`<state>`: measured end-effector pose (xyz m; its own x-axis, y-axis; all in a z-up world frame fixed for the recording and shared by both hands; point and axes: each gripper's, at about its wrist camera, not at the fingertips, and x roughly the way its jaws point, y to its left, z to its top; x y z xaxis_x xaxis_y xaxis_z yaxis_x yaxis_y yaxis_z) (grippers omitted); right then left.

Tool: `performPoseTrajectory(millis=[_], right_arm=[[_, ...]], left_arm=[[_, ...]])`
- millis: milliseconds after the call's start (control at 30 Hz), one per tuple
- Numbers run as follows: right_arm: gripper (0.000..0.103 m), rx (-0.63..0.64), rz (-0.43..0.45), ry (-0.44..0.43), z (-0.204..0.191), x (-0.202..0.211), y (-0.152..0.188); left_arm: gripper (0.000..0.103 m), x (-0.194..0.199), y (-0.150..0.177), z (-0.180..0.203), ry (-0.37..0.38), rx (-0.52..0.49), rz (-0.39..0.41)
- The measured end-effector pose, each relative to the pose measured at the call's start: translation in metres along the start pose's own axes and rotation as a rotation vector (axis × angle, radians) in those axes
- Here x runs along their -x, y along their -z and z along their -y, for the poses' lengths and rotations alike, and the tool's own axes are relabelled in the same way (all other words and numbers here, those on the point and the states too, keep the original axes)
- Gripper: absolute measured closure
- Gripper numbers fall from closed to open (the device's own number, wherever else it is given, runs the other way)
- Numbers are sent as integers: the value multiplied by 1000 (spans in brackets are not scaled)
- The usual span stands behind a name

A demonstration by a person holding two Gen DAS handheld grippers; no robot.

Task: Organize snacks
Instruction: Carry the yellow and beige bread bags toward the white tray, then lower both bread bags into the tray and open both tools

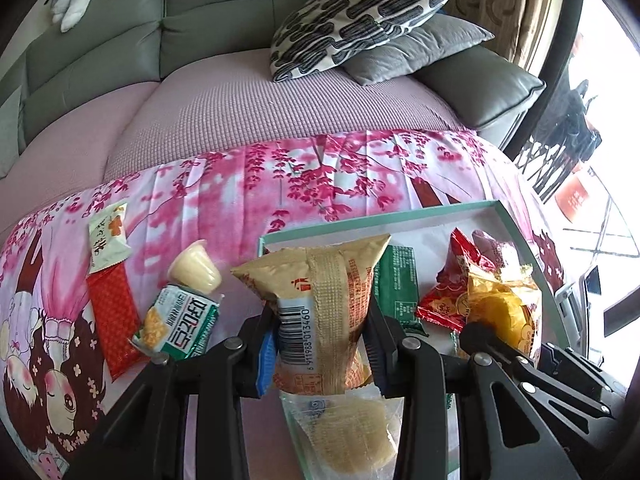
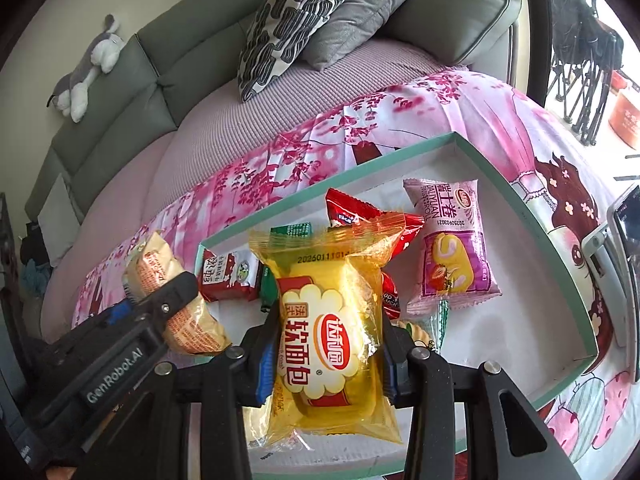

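Two hand-held grippers over the tray (image 2: 520,208): left (image 1: 322,344) clamping tan packet (image 1: 320,288), right (image 2: 326,360) yellow bread (image 2: 324,320).

The yellow bread pack (image 2: 332,340) is glossy, see-through plastic film, crinkled at its sealed ends. The tan pack (image 1: 320,312) looks matt, almost papery, with a ribbed seam down its back, though it may be printed foil. The pink roll wrapper (image 2: 452,248) near the tray's far edge has a soft satin sheen. The tray (image 2: 520,208) is smooth white card with a matt teal rim. Under it lies a thin, creased printed cloth (image 1: 240,184), and the sofa (image 1: 100,56) behind looks like smooth grey leather. The left gripper (image 1: 322,344) and right gripper (image 2: 328,360) are matt black plastic with bright metal screws.
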<state>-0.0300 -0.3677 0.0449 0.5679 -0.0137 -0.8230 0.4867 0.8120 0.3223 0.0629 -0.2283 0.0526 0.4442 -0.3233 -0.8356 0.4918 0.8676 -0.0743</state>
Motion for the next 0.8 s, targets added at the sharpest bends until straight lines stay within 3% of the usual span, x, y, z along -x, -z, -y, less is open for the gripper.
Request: performPoseTrajectory(millis=[300,367,433,567,800], right_arm=[[59,-4,-10,11,2,-3,1],[59,-5,-13,13,2,-4,2],[59,-9,-14,17,3,-5,2],[51,-31,-15,11,9,-8,1],[46,-25,-24,5,7,-10,2]], left_arm=[[62,-9,3,6,-4,-19,-24],[42,-10,3,5,-21,-12,-25],[33,-10,2,2,-42,-2,-28],[33,-7,2,-3,-49,12,-36],[33,-6,2,-10,-101,44,-84]])
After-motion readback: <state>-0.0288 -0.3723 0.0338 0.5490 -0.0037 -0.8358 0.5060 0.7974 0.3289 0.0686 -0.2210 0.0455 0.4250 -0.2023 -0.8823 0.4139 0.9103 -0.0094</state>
